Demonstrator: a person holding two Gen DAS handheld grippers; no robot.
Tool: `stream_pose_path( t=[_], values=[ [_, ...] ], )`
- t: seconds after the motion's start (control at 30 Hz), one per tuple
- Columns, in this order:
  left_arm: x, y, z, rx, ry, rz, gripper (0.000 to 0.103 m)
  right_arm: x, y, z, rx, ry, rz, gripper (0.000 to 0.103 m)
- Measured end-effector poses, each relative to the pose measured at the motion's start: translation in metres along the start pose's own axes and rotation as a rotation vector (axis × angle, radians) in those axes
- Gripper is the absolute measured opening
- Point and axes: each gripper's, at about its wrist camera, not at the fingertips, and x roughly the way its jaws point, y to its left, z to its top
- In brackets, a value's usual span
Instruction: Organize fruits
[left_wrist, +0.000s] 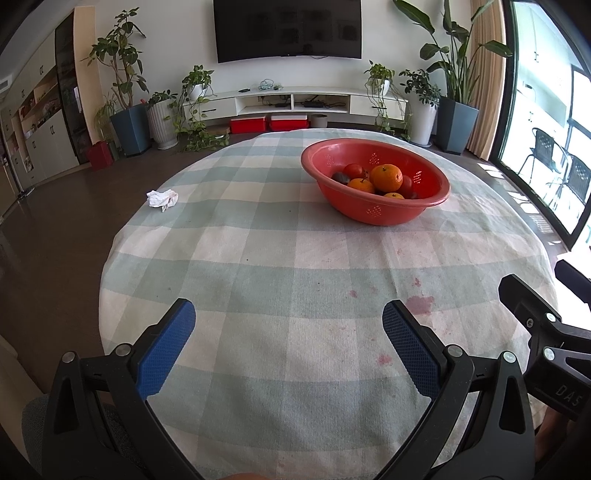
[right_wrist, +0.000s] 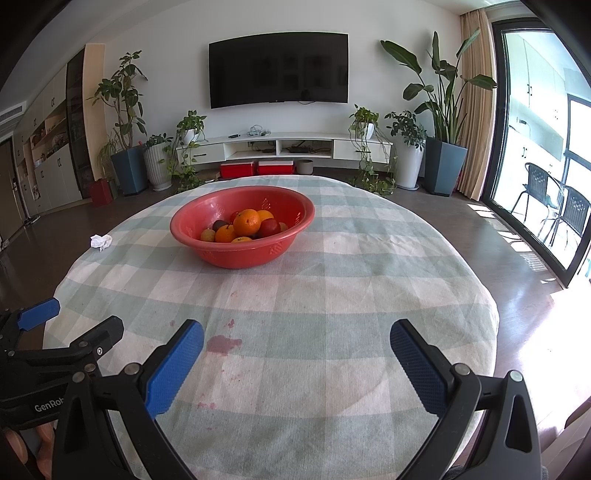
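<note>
Blue-padded fingers of the left gripper (left_wrist: 288, 317) sit lowest in the left wrist view, spread wide apart with nothing between them, hovering over the near edge of the table (left_wrist: 258, 406). Right gripper (right_wrist: 297, 336) likewise: jaws apart, empty, over the near edge. Each gripper shows at the margin of the other's view; they are just beside one another.

Legible writing: "DAS" on the right gripper's body in the left view; "GenRob", cut off, on the left gripper's body in the right view.

Table is round, covered by a green-and-white checked cloth (right_wrist: 351, 258) with reddish stains (right_wrist: 223, 345) near the grippers. Cloth surface between grippers and bowl is open.

Red bowl (right_wrist: 240, 254) stands on the far half of the table, well apart from both grippers. It holds oranges (right_wrist: 246, 222), red fruit (right_wrist: 269, 228) and a dark fruit (right_wrist: 218, 224).

Crumpled white tissue (left_wrist: 162, 199) lies near the table's left edge.
</note>
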Motion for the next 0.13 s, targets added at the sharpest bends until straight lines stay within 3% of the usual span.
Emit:
stream_pose_path(
  t=[0.13],
  values=[
    [-0.0015,0.0004,0.0004,0.003,-0.007,-0.003,0.103,-0.0011,0.0012,-0.0038,0.001,0.002,0.000,0.103]
  ],
)
